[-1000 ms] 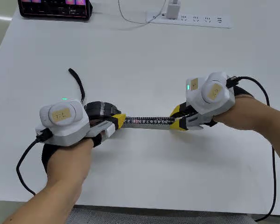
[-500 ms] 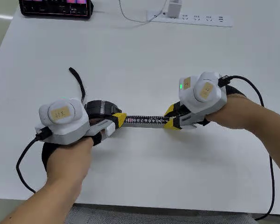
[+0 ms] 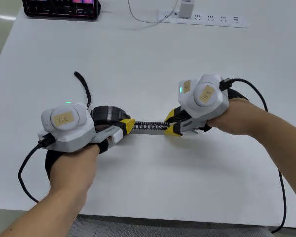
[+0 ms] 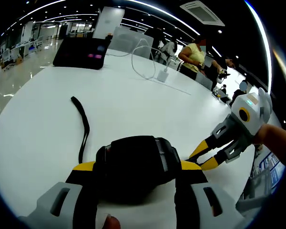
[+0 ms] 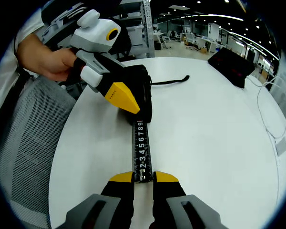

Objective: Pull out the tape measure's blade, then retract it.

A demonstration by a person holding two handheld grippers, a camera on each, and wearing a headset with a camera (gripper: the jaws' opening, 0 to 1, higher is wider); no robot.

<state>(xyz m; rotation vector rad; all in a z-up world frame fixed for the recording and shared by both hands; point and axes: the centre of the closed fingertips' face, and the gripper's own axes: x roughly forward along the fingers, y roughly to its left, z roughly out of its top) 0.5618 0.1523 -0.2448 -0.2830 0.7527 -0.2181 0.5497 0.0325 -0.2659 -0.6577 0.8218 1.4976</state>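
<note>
Left gripper [image 3: 122, 127]: jaws clamped on the black tape measure case [image 4: 136, 160], which rests on the white table [image 3: 153, 187] at the left.
Strap [image 4: 83, 129]: lies loose on the table beyond the case.
Blade [image 5: 140, 148]: a short stretch is out, running flat from the case mouth rightward.
Right gripper [image 5: 143, 177]: jaws pinched together on the blade's free end.
Risk: if the right jaws let go early, the spring would likely whip the blade home; a slack left grip could let the case skid or twist.

Blade [image 5: 140, 145]: black scale printed with white numerals; 2, 3, 4, 5, 6, 7, 8, 9 legible.
</note>
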